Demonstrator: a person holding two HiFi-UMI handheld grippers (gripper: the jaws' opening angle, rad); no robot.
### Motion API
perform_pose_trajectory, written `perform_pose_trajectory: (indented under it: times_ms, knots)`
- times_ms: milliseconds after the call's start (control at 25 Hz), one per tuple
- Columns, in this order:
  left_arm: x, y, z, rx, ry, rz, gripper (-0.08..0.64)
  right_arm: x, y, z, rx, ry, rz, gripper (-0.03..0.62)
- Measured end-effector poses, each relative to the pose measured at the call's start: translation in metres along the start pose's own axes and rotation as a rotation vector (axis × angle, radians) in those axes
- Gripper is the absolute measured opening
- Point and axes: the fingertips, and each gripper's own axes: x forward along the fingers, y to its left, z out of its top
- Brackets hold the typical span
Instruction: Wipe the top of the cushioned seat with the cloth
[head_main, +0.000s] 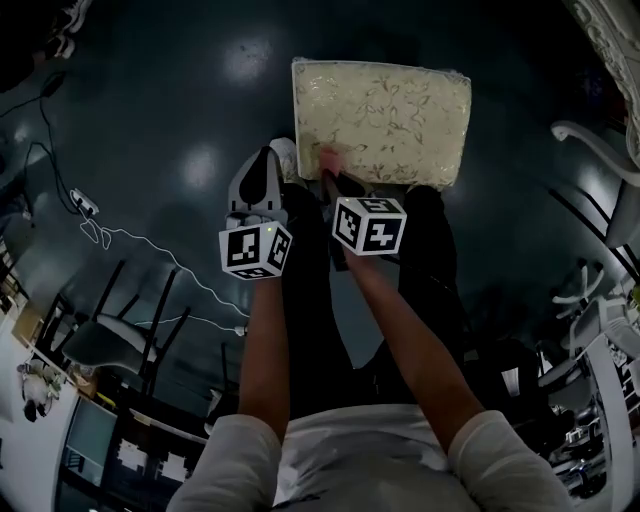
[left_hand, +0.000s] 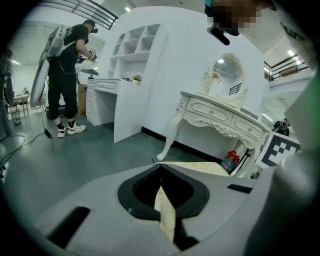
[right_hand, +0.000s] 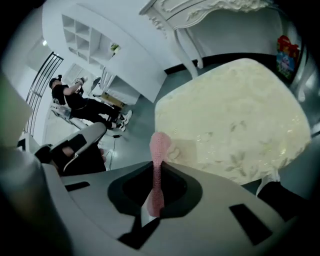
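Upper centre of head view: seat (head_main: 400, 110). Pink cloth (head_main: 327, 160) on its lower-left edge, clenched in right gripper (head_main: 332, 175). Left gripper (head_main: 280, 160) pinches a cream sliver, prob. seat corner. Wipe barely begun; next: sweep cloth across top w/ light pressure.

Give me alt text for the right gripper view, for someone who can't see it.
The right tongs are shut on a pink cloth that sticks out toward the near edge of a cream, leaf-patterned cushioned seat. A white carved dressing table stands beyond the seat, and a person in black is far off at left.
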Motion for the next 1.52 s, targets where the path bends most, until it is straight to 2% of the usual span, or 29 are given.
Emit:
perform_pose_trajectory:
  times_ms: [200, 400, 520, 960, 1520]
  knots:
    - [-0.014, 0.04, -0.004, -0.012, 0.012, 0.028, 0.011, 0.061, 0.035, -0.031, -0.075, 0.119, -0.007, 0.025]
    - [-0.018, 0.06, -0.011, -0.02, 0.019, 0.034, 0.011, 0.089, 0.028, -0.049, -0.163, 0.22, -0.102, 0.025]
    - [-0.016, 0.056, -0.015, -0.029, 0.028, 0.031, 0.011, 0.085, 0.025, -0.053, -0.236, 0.222, -0.122, 0.023]
    - [0.013, -0.008, -0.012, -0.022, 0.024, -0.035, 0.011, 0.028, -0.021, -0.037, -0.173, 0.155, -0.091, 0.023]
    - [0.057, -0.109, -0.025, 0.01, 0.04, -0.132, 0.011, -0.079, -0.169, -0.007, -0.029, 0.029, -0.24, 0.023]
